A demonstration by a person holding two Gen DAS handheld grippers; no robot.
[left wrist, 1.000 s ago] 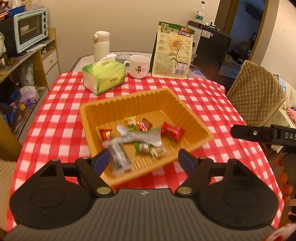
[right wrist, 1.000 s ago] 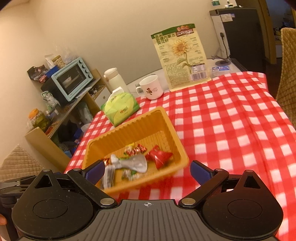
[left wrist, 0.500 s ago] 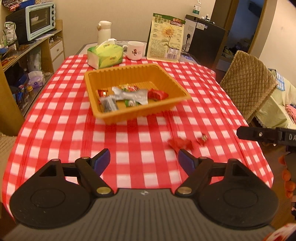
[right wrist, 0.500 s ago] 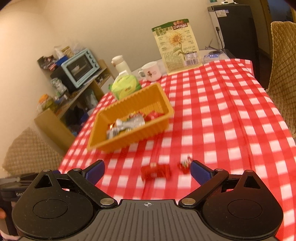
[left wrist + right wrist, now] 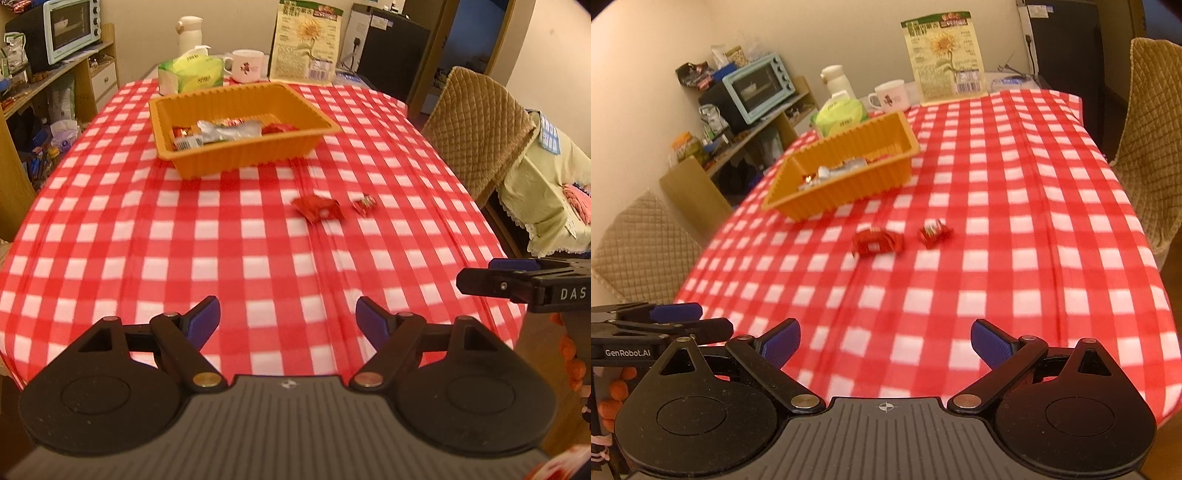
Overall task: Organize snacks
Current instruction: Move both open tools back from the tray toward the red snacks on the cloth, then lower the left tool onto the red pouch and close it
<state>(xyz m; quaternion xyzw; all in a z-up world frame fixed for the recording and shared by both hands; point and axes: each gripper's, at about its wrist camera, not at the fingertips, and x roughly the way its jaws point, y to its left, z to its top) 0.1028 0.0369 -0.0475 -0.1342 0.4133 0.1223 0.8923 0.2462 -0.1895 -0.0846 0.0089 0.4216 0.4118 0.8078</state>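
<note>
The worktop (image 5: 110,229), under a red-and-white checked cloth, fills both views. An orange tray (image 5: 255,155) stands toward the far left part of it, holding several wrapped snacks: a silver packet (image 5: 229,131) lies across the middle of the pile, with red wrappers on either side of it. Behind the tray, along the far edge, are a green tissue box (image 5: 192,75), a white mug (image 5: 245,66) and a tall seed bag (image 5: 308,40) printed with a sunflower, standing upright.

Two loose snacks lie on the cloth between the tray and the near edge, nearer the right edge than the left. The larger red pack (image 5: 317,208) lies flat, and the small red candy (image 5: 365,204) sits just beside it on its right, apart from it. In the right wrist view the same pair appears as the pack (image 5: 877,242) and the candy (image 5: 934,232), well ahead of the fingers.

The left gripper (image 5: 288,317) hovers over the near edge, its fingers (image 5: 201,319) spread wide and holding nothing. The right gripper (image 5: 884,341) hangs at the near right, fingers (image 5: 991,345) likewise wide apart and bare. Both snacks lie far forward of either pair of fingers, touching neither. Each gripper shows at the side of the other's view.
</note>
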